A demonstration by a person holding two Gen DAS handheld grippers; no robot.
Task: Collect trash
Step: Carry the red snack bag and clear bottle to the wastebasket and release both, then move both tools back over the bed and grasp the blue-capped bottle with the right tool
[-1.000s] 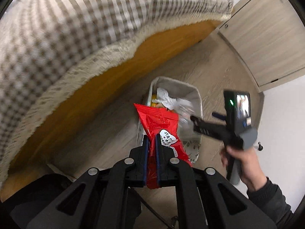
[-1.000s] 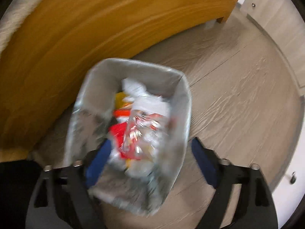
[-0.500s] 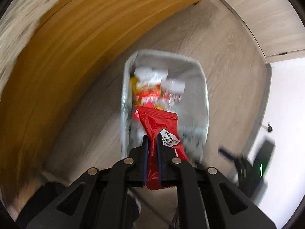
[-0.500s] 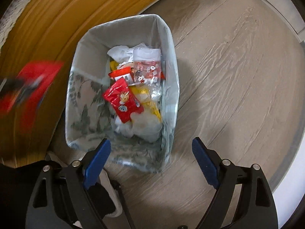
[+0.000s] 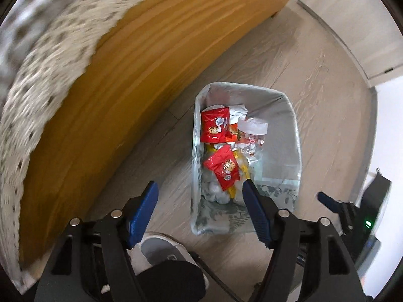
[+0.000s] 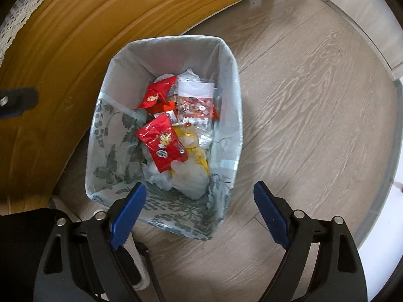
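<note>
A trash bin (image 5: 282, 115) lined with a pale bag stands on the wood floor, holding wrappers and crumpled plastic. A red snack packet (image 5: 215, 124) lies on top at the bin's far left corner, free of any grip; a second red packet (image 5: 224, 170) lies nearer. My left gripper (image 5: 199, 186) hangs above the bin's near left edge, its jaws opening with nothing between them. In the right wrist view the same bin (image 6: 121, 80) shows both the dropped packet (image 6: 157, 91) and the nearer packet (image 6: 163, 148). My right gripper (image 6: 199, 186) stands open and empty over the bin's near rim.
A wooden bed frame (image 5: 121, 95) with a checked blanket (image 5: 37, 58) curves along the left of the bin. A pale cabinet door (image 5: 352, 20) stands at the far right. A person's slipper (image 5: 163, 249) and dark trouser leg are just below the left gripper.
The left gripper came down over the bin, opened and let go of the red packet, which now lies inside. The right gripper slid sideways, still open.
</note>
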